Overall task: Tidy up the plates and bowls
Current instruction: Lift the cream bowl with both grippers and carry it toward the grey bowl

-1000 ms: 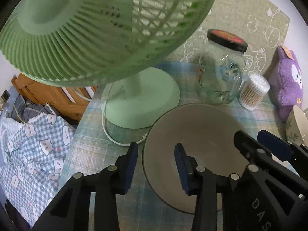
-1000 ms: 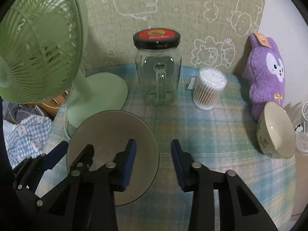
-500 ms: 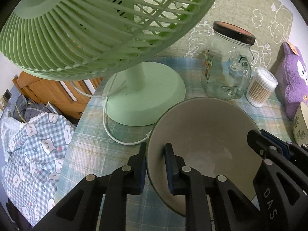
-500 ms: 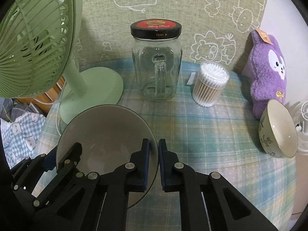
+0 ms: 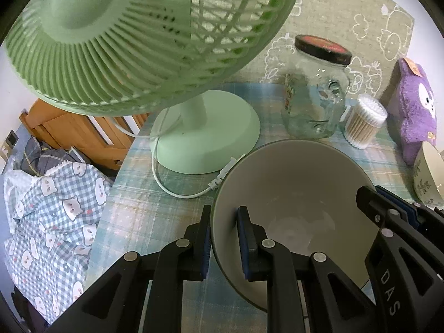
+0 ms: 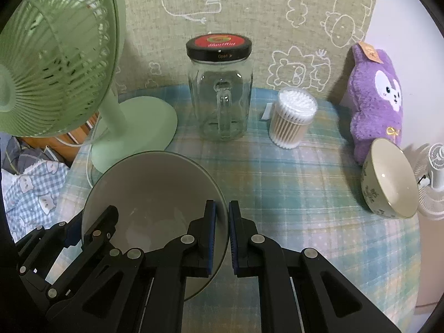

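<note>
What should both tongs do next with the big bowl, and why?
Probably lift it straight up together: the left tongs and right tongs each pinch opposite rims of the large bowl, close to the fan base.

On the counter (image 6: 305, 208), the fan (image 6: 133, 127) stands left, the jar (image 6: 220, 97) behind the large bowl (image 6: 155, 188), the small bowl (image 6: 388, 180) far right.

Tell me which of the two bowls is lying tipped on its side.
The small floral-patterned bowl beside the purple plush toy: its opening faces sideways. The large grey bowl sits between both tools, opening upward.
</note>
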Tool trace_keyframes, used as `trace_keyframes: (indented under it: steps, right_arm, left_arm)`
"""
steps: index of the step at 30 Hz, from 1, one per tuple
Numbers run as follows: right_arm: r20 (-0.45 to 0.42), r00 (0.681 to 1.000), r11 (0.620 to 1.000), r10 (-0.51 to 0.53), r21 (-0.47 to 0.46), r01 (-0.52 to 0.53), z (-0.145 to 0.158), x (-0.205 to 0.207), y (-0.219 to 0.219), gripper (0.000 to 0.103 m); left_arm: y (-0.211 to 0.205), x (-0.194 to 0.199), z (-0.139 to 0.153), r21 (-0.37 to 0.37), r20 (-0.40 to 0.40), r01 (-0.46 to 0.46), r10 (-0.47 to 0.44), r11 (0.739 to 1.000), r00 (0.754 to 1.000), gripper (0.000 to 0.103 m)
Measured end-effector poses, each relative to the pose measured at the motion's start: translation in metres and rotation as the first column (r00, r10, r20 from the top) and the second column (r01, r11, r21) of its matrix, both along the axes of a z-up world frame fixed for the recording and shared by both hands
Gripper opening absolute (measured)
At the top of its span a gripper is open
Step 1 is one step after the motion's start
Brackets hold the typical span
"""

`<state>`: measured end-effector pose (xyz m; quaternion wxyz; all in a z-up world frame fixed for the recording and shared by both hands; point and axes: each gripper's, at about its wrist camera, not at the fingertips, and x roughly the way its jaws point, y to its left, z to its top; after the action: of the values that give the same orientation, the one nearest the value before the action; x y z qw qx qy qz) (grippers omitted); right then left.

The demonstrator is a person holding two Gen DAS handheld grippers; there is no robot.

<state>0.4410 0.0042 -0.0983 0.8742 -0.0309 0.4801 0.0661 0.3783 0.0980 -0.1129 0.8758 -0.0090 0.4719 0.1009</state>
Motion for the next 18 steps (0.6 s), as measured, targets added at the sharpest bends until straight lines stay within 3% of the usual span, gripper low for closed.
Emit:
trace_keyframes:
  steps: [18]
  right_arm:
    - [0.076, 0.997, 1.000, 0.001, 0.027, -0.003, 0.078, -0.042, -0.014, 0.012]
  left_arm:
    - [-0.012, -0.038, 0.075, 0.007, 0.082, -0.020, 0.019, 1.000, 0.996, 0.014]
